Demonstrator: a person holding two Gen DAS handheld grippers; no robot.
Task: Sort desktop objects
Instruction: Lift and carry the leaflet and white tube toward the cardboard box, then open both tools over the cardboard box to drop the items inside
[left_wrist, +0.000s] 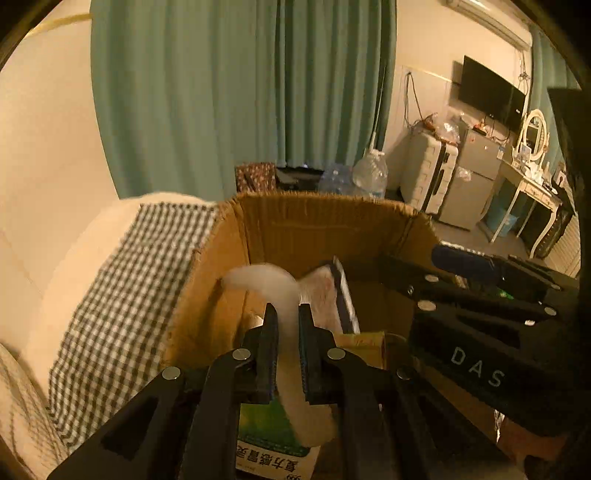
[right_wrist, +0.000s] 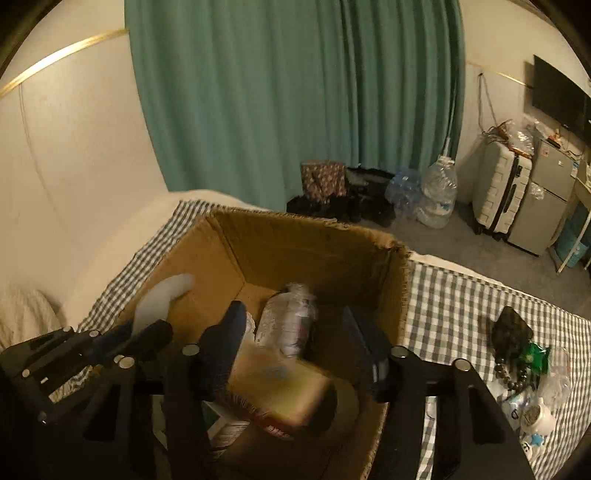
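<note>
Much of the cardboard box's floor is hidden behind the two tools, and motion blur smears what lies inside. A green-and-white carton is cut off by the lower edge of the left wrist view; its print is upside down and only partly readable. In the right wrist view a yellowish packet is blurred, so its label cannot be made out.

The left tongs are nearly closed, clamped on a soft white strip. The strip runs up between the pads, then arches over to the left above the tips, over the box's interior. Its lower end drops out of sight behind the jaws. In the right wrist view the same strip pokes up at the left, tilted toward the box's back wall.

The right tongs stand about half open over the box, with the yellowish packet low between the fingers; whether the pads press on it cannot be told. A clear plastic bottle lies in the box beyond the packet, its long axis pointing away from the camera toward the far wall.

The box sits on a bed covered with a checked cloth. Small items lie on the cloth to the right of the box, too small to identify.
</note>
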